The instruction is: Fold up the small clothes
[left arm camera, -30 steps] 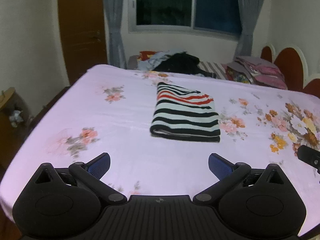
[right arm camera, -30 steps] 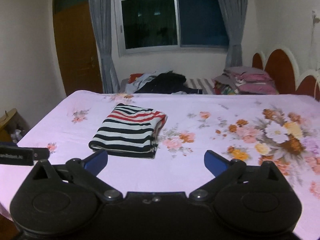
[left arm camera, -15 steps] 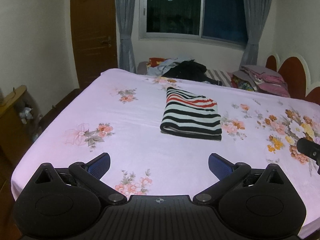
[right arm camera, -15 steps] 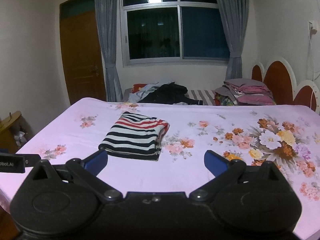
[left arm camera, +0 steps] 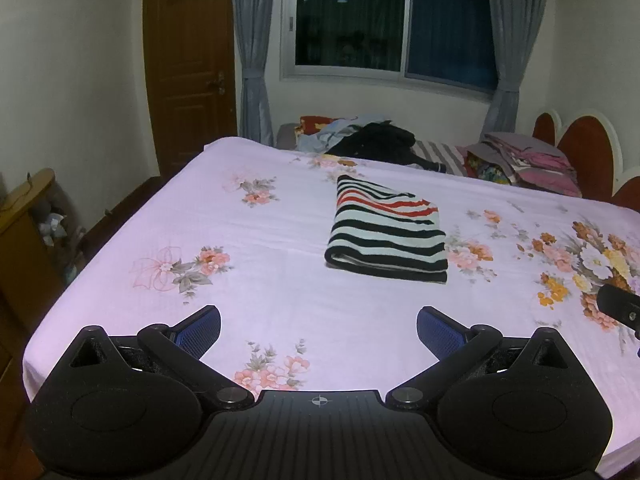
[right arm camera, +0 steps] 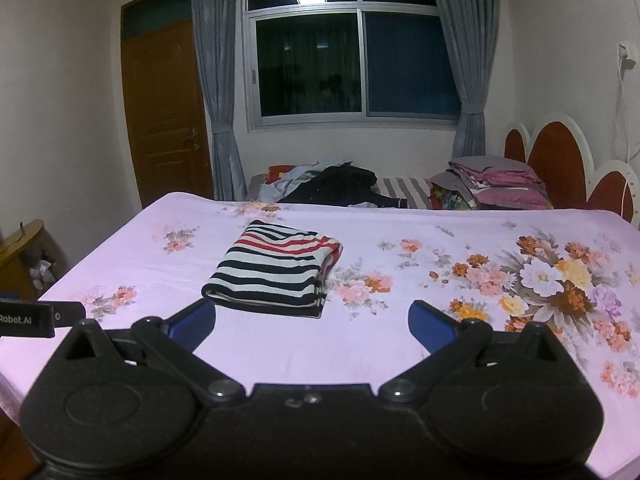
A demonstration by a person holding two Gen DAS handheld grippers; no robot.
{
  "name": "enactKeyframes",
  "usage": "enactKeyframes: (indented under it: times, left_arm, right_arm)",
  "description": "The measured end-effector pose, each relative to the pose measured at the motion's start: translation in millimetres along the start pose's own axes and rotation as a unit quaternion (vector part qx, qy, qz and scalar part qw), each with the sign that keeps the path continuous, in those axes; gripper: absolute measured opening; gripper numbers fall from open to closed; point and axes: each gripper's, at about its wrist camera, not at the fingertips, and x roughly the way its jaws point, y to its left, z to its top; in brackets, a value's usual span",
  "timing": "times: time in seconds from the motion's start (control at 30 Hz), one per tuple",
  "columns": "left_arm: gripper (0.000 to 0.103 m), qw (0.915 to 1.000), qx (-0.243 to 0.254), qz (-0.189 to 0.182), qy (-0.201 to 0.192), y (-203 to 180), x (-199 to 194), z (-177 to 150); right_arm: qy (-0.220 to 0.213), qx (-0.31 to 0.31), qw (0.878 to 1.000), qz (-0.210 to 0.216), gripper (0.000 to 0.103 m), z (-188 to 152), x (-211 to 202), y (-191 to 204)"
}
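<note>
Both grippers, left (left arm camera: pixel 319 330) and right (right arm camera: pixel 311 322), gape wide and empty over the bed (left arm camera: pixel 248 292); the folded shirt (left arm camera: pixel 387 231) lies ahead of them.

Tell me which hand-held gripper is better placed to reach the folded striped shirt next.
Left, probably. The striped shirt sits nearly centred ahead of the open left hand-held gripper; from the open right hand-held gripper it lies off to the left.

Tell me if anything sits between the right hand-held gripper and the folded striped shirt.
Nothing visible does. Only bare floral bedsheet lies between the open right hand-held gripper and the striped shirt.
</note>
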Motion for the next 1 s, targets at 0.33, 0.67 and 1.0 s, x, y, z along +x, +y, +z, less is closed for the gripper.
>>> enactKeyframes:
  times: [0.33,0.67,1.0]
  left_arm:
    - [0.103,1.0000,0.003,-0.002,0.006,0.4,4.0,-1.0]
    - [0.103,1.0000,0.003,-0.004,0.005,0.1,4.6,-0.5]
    - [0.103,1.0000,0.005,-0.005,0.007,-2.9,6.7,0.5]
  right_arm:
    - [0.005,0.002,1.000,0.005,0.103,0.0,2.1,-0.1]
    - [0.003,0.001,1.000,0.007,0.103,0.3,2.7,2.1]
    - [0.005,0.003,1.000,0.005,0.103,0.6,5.0,4.7]
